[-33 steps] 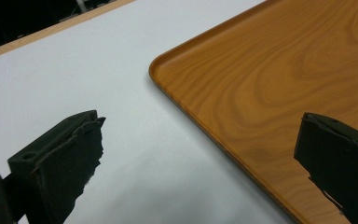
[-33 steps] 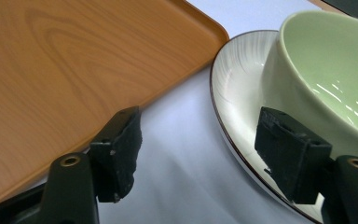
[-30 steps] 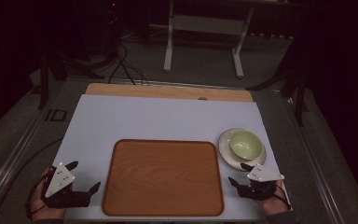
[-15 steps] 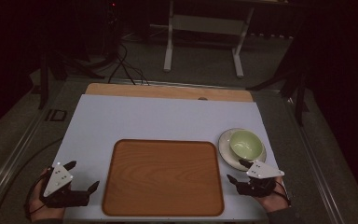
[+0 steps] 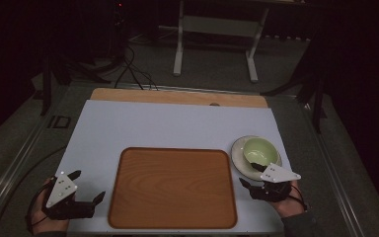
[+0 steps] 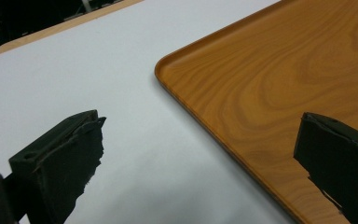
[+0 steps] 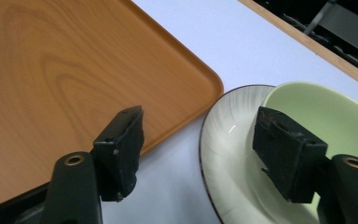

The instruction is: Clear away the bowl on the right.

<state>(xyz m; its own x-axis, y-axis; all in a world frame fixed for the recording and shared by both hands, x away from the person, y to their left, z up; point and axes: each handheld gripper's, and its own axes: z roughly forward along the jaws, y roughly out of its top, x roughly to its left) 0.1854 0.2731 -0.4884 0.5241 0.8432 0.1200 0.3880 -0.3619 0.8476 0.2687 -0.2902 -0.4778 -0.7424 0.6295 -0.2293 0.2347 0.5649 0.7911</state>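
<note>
My right gripper (image 5: 260, 178), jaws wide, closing astride saucer (image 7: 223, 154) rim by green bowl (image 5: 257, 150); nothing gripped. Left gripper (image 5: 86, 186) wide, idle. Tray (image 5: 172, 187) bare; transfer pending.

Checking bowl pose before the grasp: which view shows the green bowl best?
The high view: the green bowl shows whole, sitting on the white plate right of the wooden tray. The right gripper view shows the green bowl close but cropped, partly behind one finger of the open right tongs. The left gripper view gives tray and table.

White mat (image 5: 168, 126) on table, metal stand (image 5: 214, 37) and cables (image 5: 133, 69) behind
</note>
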